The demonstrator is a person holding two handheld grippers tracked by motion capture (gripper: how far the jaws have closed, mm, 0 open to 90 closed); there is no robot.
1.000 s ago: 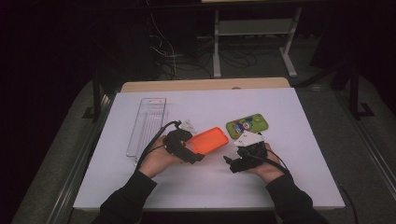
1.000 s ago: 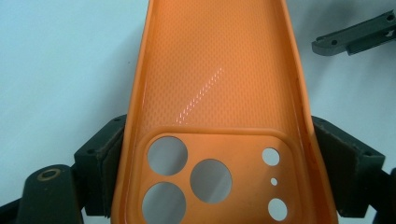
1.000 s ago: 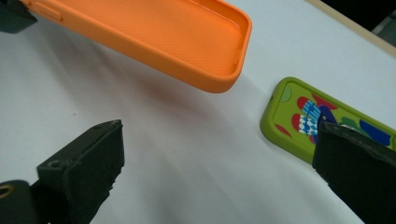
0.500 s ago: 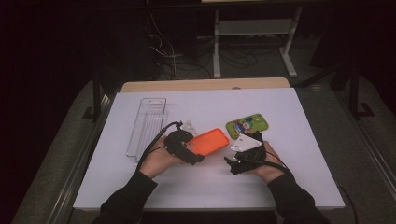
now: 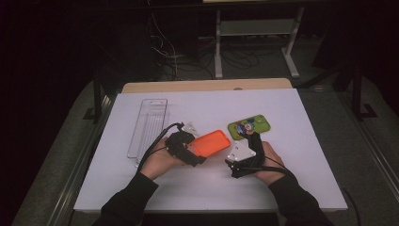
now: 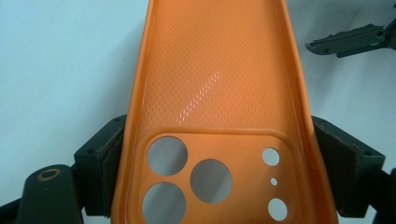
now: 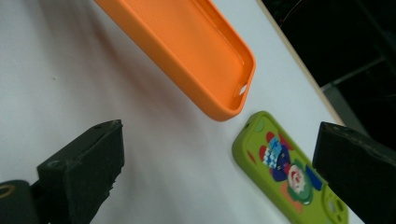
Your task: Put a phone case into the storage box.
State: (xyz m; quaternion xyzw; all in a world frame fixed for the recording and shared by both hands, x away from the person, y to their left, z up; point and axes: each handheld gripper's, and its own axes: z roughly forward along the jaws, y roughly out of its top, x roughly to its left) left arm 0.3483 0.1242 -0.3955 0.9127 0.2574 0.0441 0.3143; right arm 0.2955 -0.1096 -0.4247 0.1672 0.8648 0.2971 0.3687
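An orange phone case [image 5: 211, 143] [image 6: 215, 112] is held just above the white table, hollow side up. My left gripper [image 5: 195, 153] [image 6: 215, 163] is shut on its camera-hole end, one pad on each long side. The orange case [image 7: 187, 46] also hangs past my right gripper's jaws. A green phone case [image 5: 249, 126] [image 7: 292, 175] with a cartoon print lies flat to its right. My right gripper [image 5: 244, 146] [image 7: 219, 158] stands open near the green case's near end, with nothing between its fingers.
A clear plastic tray [image 5: 148, 125] lies lengthwise at the left of the white table [image 5: 301, 165]. A bare wooden strip [image 5: 202, 86] runs along the far edge. Beyond the table the dark floor holds a metal stand [image 5: 254, 28] and cables.
My right gripper has shifted slightly toward the green case. The left gripper and the orange case have stayed in place.
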